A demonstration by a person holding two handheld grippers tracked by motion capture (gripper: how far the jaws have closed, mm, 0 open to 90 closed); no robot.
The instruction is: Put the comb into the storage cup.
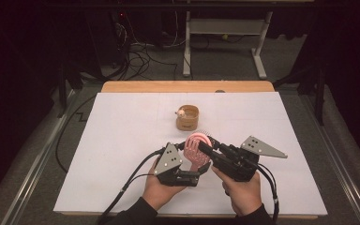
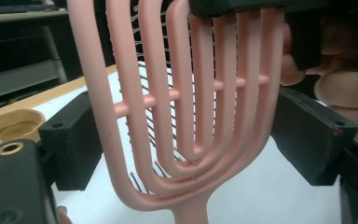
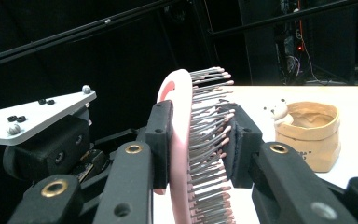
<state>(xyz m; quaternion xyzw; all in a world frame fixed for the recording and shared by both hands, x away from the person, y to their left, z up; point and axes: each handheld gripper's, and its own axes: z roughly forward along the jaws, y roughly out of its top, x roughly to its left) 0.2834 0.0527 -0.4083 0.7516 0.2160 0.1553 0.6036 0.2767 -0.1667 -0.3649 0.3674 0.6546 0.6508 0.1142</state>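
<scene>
I have the pink plastic hairbrush with grey bristles (image 1: 198,149) lifted above the white tabletop (image 1: 122,140), near its front edge at the middle; my right gripper (image 3: 200,140) is clamped across the head, one pad on the back, one on the bristles; my left gripper (image 2: 191,140) straddles the head with jaws wide, pads clear of it; the tan cup with a small bear (image 1: 188,117) sits behind, mid-table.

Black hand-held grippers (image 1: 191,165), grey triangular plates, brass-ringed screw holes, black cables, dark sleeves
</scene>
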